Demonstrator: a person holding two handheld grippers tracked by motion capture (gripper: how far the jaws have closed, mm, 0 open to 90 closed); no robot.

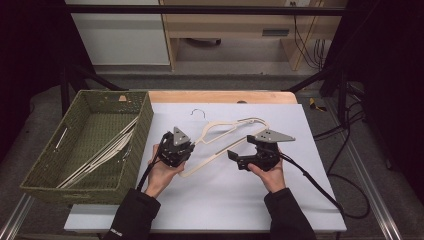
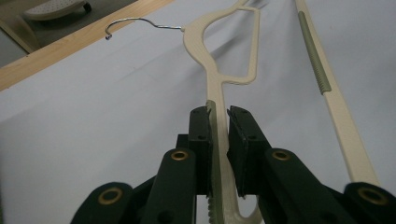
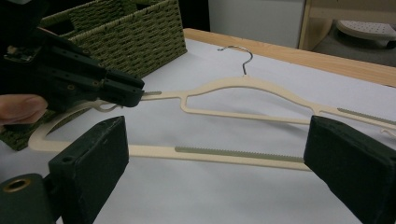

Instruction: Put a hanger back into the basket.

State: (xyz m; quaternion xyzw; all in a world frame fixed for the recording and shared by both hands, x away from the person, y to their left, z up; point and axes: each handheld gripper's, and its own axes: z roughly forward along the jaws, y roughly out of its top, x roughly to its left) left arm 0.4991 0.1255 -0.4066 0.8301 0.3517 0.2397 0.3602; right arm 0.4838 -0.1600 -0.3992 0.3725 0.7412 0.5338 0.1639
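A cream hanger [image 1: 227,131] is laid on a white worktop [image 1: 300,130]. Its left end is met by the left tool [image 1: 176,146], while the right tool [image 1: 257,150] is held just beside its lower bar. More hangers [image 1: 102,155] are stacked in a green basket [image 1: 135,145].

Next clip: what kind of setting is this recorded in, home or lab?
Most likely a lab or workshop recording station, not a home. A black metal frame surrounds the table, loose cables trail over the carpeted floor, and the person works with a handheld gripper in each hand on a hanger.
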